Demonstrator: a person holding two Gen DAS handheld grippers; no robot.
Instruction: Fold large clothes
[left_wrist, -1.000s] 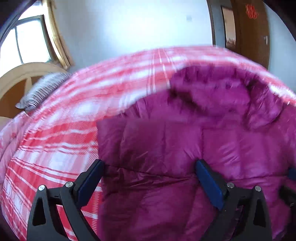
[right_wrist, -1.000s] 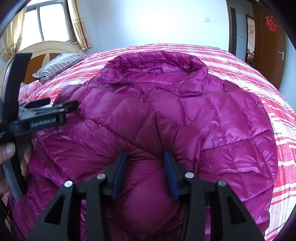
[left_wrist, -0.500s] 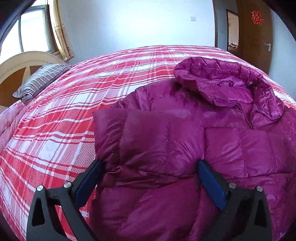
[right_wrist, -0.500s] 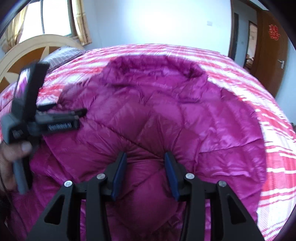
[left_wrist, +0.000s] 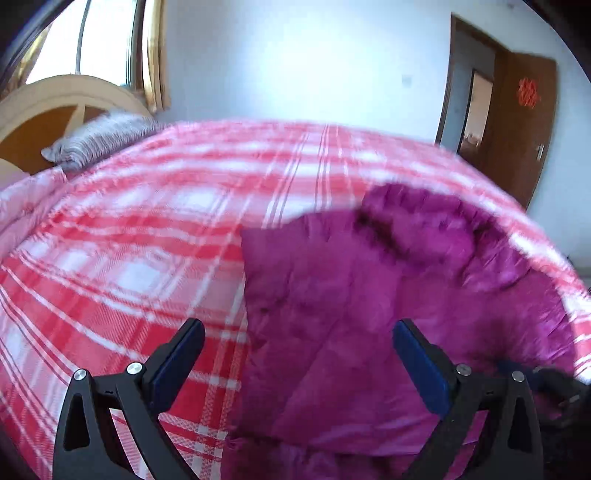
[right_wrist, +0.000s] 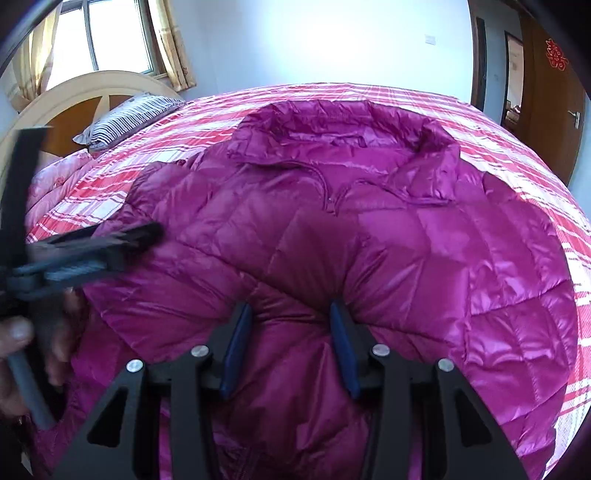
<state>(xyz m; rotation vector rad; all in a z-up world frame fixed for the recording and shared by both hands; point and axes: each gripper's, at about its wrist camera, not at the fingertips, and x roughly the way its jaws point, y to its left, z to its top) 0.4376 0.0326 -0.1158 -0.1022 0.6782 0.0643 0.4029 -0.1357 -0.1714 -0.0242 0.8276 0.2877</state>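
A magenta quilted down jacket (right_wrist: 369, 236) lies front up on the red plaid bed, collar toward the far side, a sleeve folded across its chest. My right gripper (right_wrist: 291, 332) has its jaws partly closed on a ridge of the jacket's fabric near the hem. My left gripper (left_wrist: 295, 354) is wide open and holds nothing; it hovers over the jacket's (left_wrist: 369, 295) left edge. The left gripper also shows blurred at the left of the right wrist view (right_wrist: 92, 243), held by a hand.
The red and white plaid bedspread (left_wrist: 129, 258) stretches left of the jacket. A striped pillow (right_wrist: 129, 118) lies by the wooden headboard (right_wrist: 66, 103) at the far left. A brown door (right_wrist: 546, 92) stands at the right.
My left gripper has swung left and up, so more bedspread and less jacket fill its view. The right gripper stays clamped on the same jacket fold.
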